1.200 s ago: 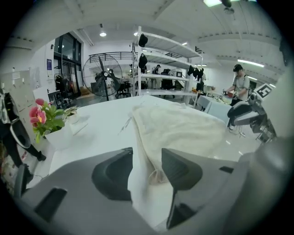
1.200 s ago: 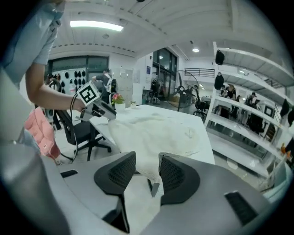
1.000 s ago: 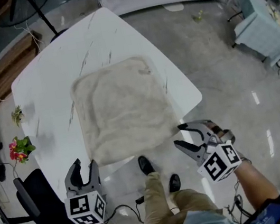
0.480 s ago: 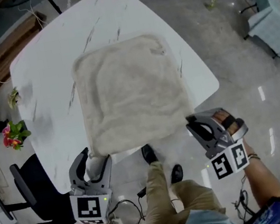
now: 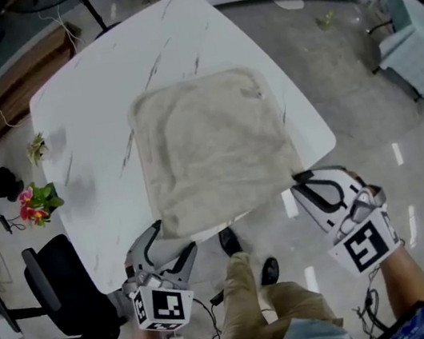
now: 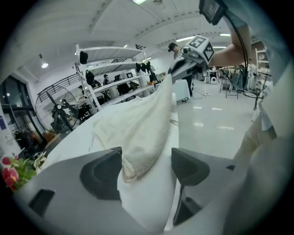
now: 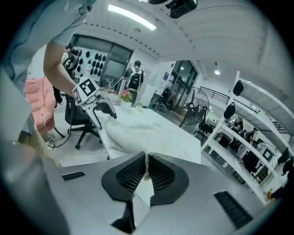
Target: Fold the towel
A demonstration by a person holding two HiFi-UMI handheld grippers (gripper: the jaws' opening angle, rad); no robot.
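Grey plastic jaws of the right gripper have just been closing. They stand together on the near right corner of the towel, and the right gripper view shows a thin strip of pale cloth pinched between the ribbed pads. That corner is lifted a little off the table.

The left gripper has just been opening and its jaws are spread wide. The near left corner of the towel lies between them, close against one jaw, but nothing presses on it, so I judge it is not held.

From both tools the towel stretches straight ahead, away from the person, and lies flat on the white marble-look table. Its near edge runs from one gripper to the other along the table's near side. It looks close to square, so no long axis stands out. Each gripper is at its own corner and neither is nearer. The coming move turns on that near edge. Once the left jaws shut on their corner, both corners could be carried forward together to the far edge.

I see no box, bowl or basket on the table. Flowers sit beyond the table's left edge, above a black chair. I cannot tell whether the flowers stand in a pot.
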